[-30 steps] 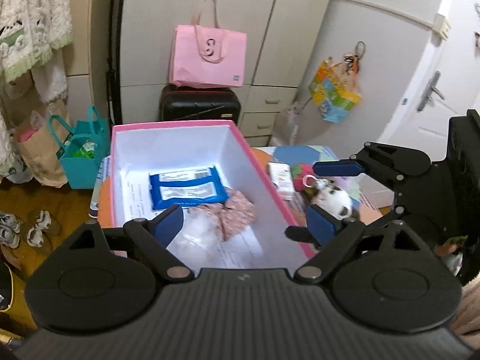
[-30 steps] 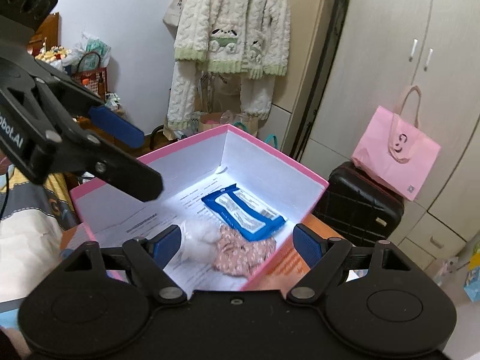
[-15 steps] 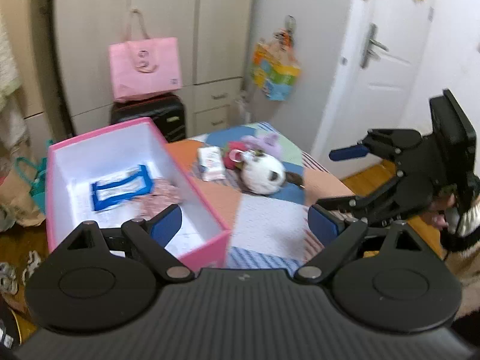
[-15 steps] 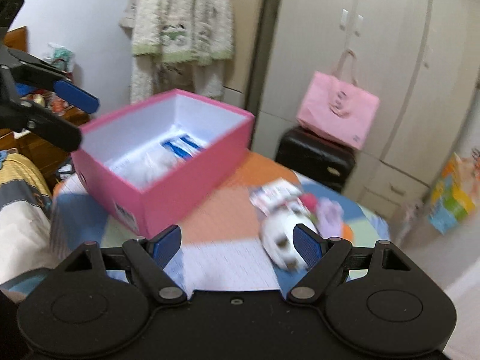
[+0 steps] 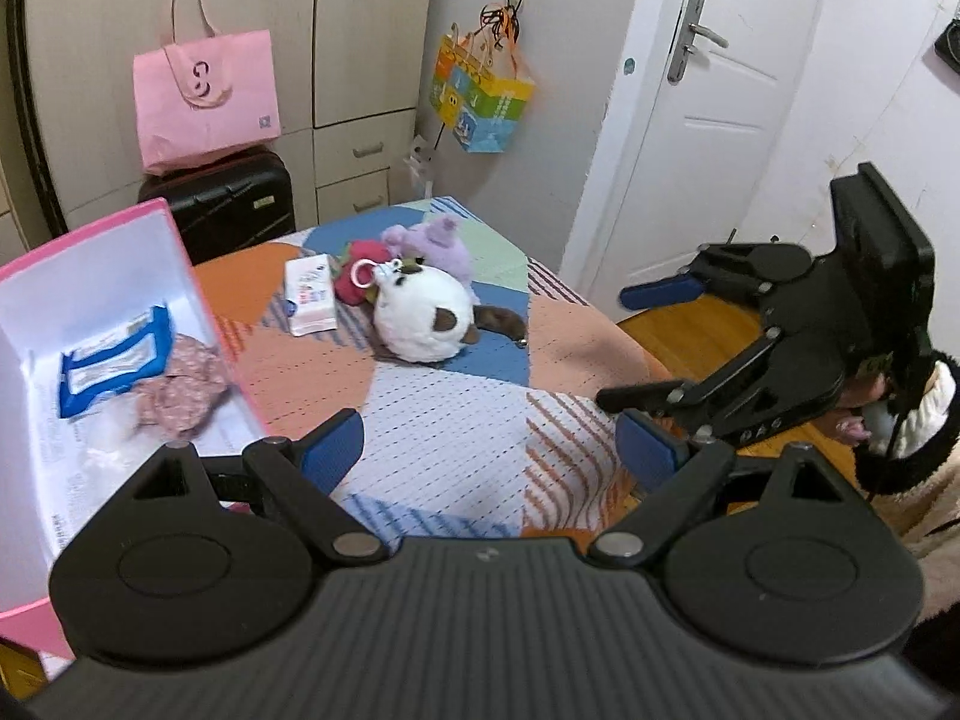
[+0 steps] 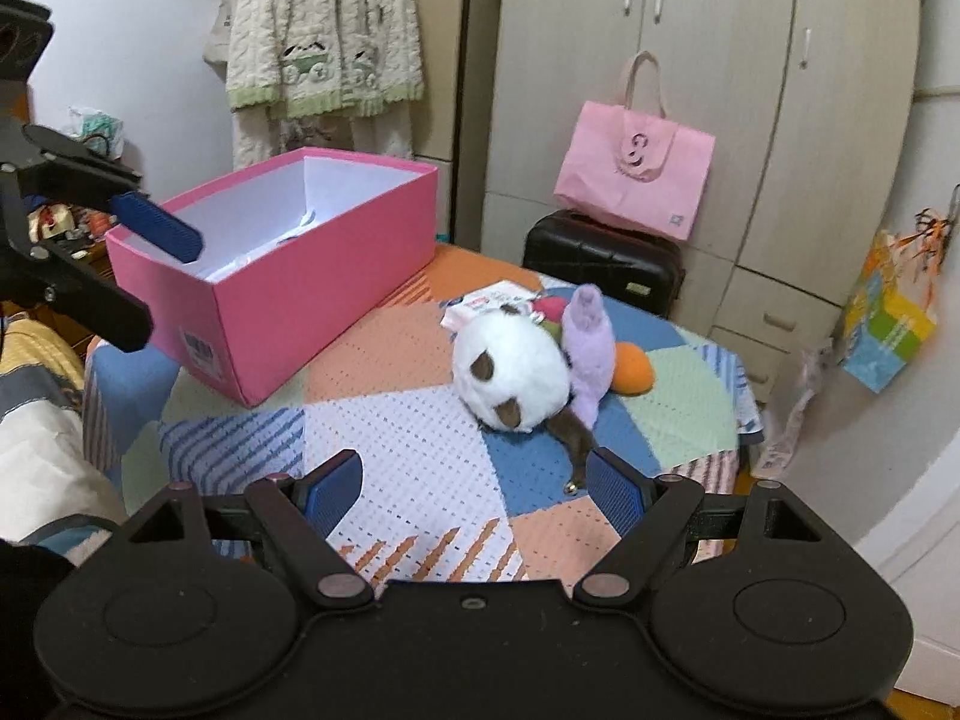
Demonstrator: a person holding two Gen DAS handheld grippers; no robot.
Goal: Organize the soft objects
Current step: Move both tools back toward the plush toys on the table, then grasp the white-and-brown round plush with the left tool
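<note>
A pink box stands on the left of the patchwork table. A blue wipes packet and a pink floral cloth lie inside it. Beyond the box a white plush with brown patches lies among a purple plush, a red plush, an orange toy and a tissue packet. My left gripper hovers open and empty beside the box. My right gripper is open and empty, short of the white plush.
A pink tote sits on a black suitcase behind the table, before the wardrobe. A colourful bag hangs by the white door. A cream cardigan hangs behind the box. The table's edge runs on the right.
Both grippers have swung away from above the box toward the plush toys on the cloth, dropping a little. Both stayed open and empty.
</note>
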